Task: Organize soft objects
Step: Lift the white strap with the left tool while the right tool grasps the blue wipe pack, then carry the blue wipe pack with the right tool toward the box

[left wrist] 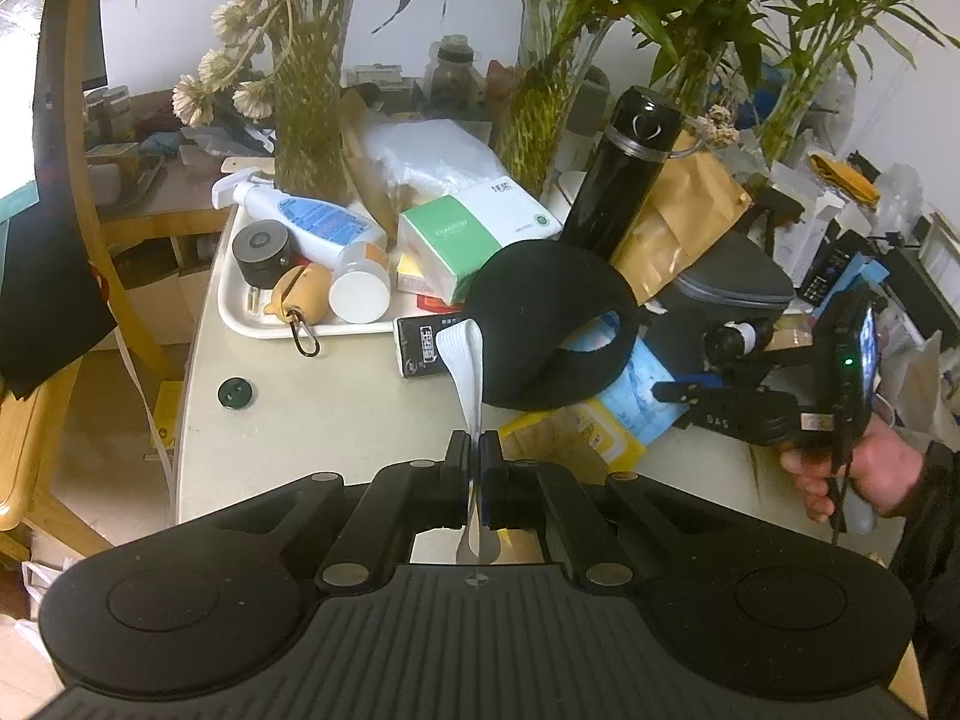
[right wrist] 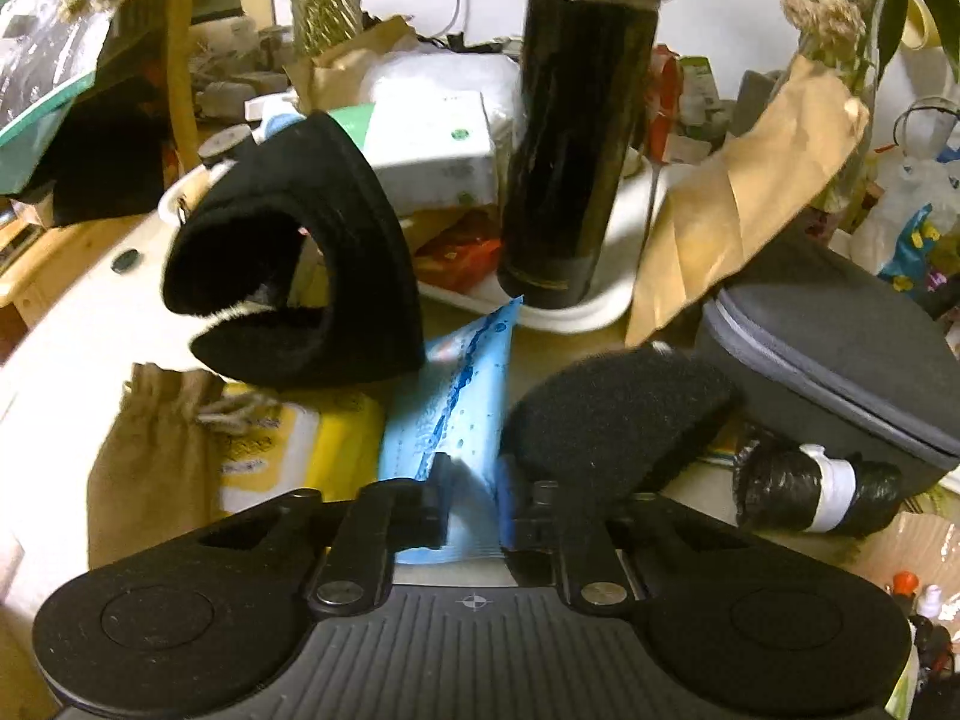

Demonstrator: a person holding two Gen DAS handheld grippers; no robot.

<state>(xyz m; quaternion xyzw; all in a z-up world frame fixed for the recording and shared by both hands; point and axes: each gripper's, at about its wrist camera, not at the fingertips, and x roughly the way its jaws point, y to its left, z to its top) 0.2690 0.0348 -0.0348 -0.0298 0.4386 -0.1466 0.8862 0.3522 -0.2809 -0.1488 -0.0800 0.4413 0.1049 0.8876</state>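
A black fleece band [left wrist: 552, 312], curled into a loop, lies on the white table [left wrist: 312, 414]. A pale grey strap [left wrist: 465, 360] runs from it into my left gripper [left wrist: 478, 450], which is shut on the strap. In the right wrist view the same band [right wrist: 336, 252] lies at the left. My right gripper [right wrist: 474, 480] is shut on the near end of a blue packet [right wrist: 456, 396] that lies flat beside the band. A second black fuzzy pad [right wrist: 618, 420] sits just right of that gripper. A hand holds the right gripper [left wrist: 678, 390] at the right of the left wrist view.
A tall black flask [right wrist: 570, 138] stands on a white tray [right wrist: 576, 312] behind the packet. A grey zip case [right wrist: 840, 348], a roll of black bags [right wrist: 810, 486], a burlap pouch [right wrist: 150, 450] and a yellow packet [right wrist: 312, 438] crowd the table. Vases and boxes stand behind.
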